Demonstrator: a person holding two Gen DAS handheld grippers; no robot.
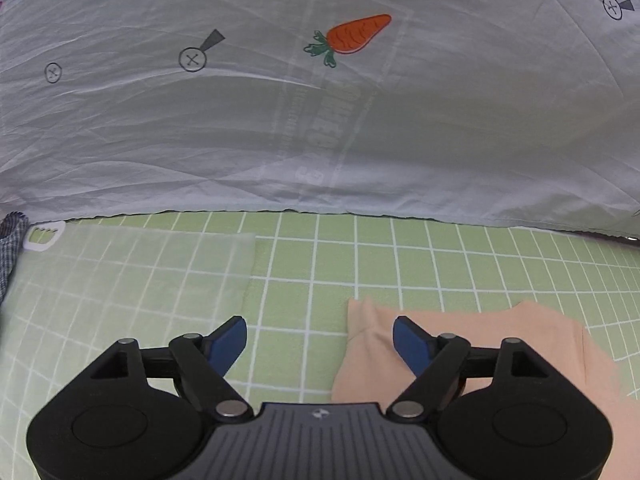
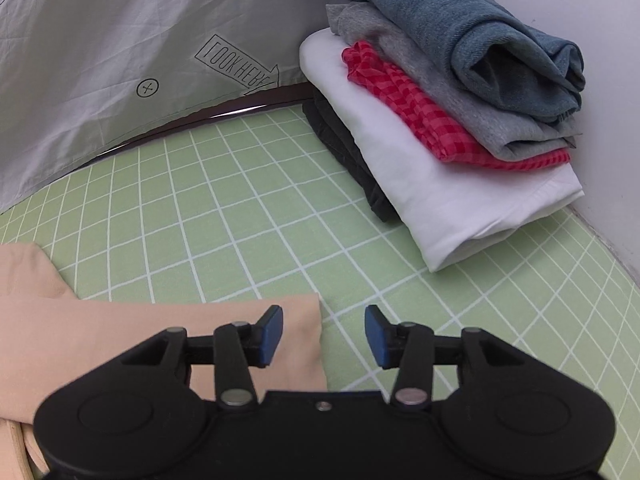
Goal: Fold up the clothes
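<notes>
A peach garment [image 1: 500,344] lies flat on the green grid mat [image 1: 304,272]. In the left wrist view its left edge runs under the right finger of my left gripper [image 1: 320,340], which stands open and holds nothing. From the right wrist view the same peach garment [image 2: 120,332] reaches in from the left, its right edge below the left finger. My right gripper [image 2: 324,334] is open above that edge and the bare mat [image 2: 240,220], with nothing pinched between the blue pads [image 2: 270,334].
A stack of folded clothes [image 2: 440,120] sits at the back right, blue on top, then grey, red check, white and black. A white printed sheet [image 1: 320,100] hangs behind the mat. A translucent plastic bag [image 1: 132,276] lies left, with checked fabric [image 1: 10,248] at the edge.
</notes>
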